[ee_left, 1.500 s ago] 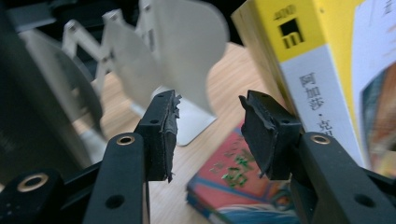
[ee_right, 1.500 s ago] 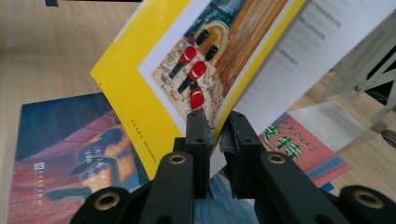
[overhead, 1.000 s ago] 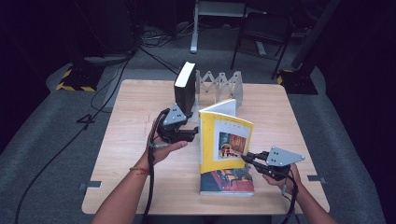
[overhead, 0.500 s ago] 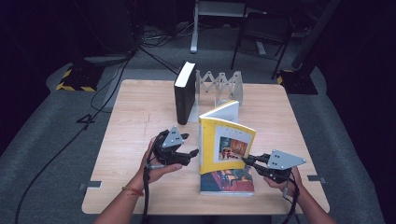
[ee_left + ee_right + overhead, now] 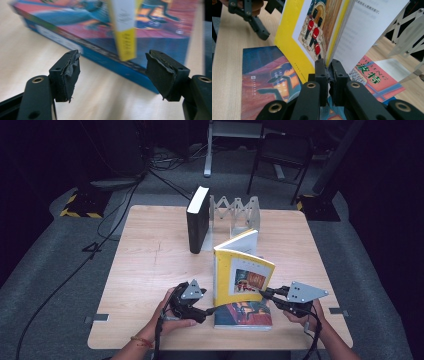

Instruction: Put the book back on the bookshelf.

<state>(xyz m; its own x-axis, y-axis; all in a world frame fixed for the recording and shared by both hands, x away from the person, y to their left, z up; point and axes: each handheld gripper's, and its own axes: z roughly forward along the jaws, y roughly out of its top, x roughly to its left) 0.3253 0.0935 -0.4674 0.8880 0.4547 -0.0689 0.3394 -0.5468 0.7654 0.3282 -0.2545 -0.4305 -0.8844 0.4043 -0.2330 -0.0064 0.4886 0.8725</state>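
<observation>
High view: a wooden bench (image 5: 150, 270) carries a yellow book (image 5: 240, 272) standing upright near the front edge, its cover slightly fanned. It stands on a blue book (image 5: 245, 315) that lies flat. The right gripper (image 5: 267, 295), held in the person's right hand (image 5: 305, 317), reaches in from the right and grips the yellow book's right edge. The left gripper (image 5: 210, 310), in the left hand (image 5: 170, 312), sits low at the bench just left of the blue book, its jaws pointing at it. Farther back a black book (image 5: 197, 220) stands upright beside a grey folding rack (image 5: 237, 212).

Left gripper view: the jaws stand wide apart with nothing between the pads; they have just been opening. Ahead lies the blue book (image 5: 120, 47) on the bench (image 5: 30, 55), and the yellow book's (image 5: 126, 37) spine stands on it, blurred.

Right gripper view: the right gripper's (image 5: 328, 72) jaws are pressed tight on the yellow book's (image 5: 294, 37) lower edge, clamping the cover and pages. The blue book (image 5: 267, 75) lies flat beneath. The left gripper (image 5: 253, 17) shows at the upper left and the folding rack (image 5: 409, 32) at the right.
</observation>
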